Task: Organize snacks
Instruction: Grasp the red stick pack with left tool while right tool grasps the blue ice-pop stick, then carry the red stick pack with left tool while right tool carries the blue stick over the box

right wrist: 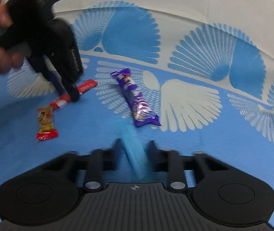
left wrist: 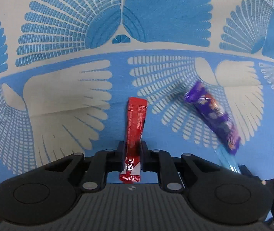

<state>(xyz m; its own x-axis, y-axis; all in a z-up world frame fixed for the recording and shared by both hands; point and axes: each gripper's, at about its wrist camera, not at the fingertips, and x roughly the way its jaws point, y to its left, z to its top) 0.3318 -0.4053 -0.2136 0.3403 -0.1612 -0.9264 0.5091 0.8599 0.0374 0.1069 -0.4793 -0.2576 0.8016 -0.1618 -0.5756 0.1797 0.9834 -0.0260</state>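
The left gripper (left wrist: 132, 150) is closed on a red sachet (left wrist: 135, 127) lying on the blue patterned surface (left wrist: 60, 100). The right gripper (right wrist: 135, 150) pinches a blurred light-blue packet (right wrist: 135, 154). Farther out lies a purple bar (right wrist: 135, 100), and to the left a small gold-and-red candy (right wrist: 45, 123).

Your right gripper (right wrist: 134, 150) has its jaws closed on a light blue packet (right wrist: 135, 154), blurred. At twelve o'clock from it lies a purple bar (right wrist: 135, 99) on the blue-and-white cloth (right wrist: 204, 127). At ten o'clock your left gripper (right wrist: 73, 94) pinches a red stick packet (right wrist: 86, 86); a red-and-gold candy (right wrist: 46, 123) lies just below.
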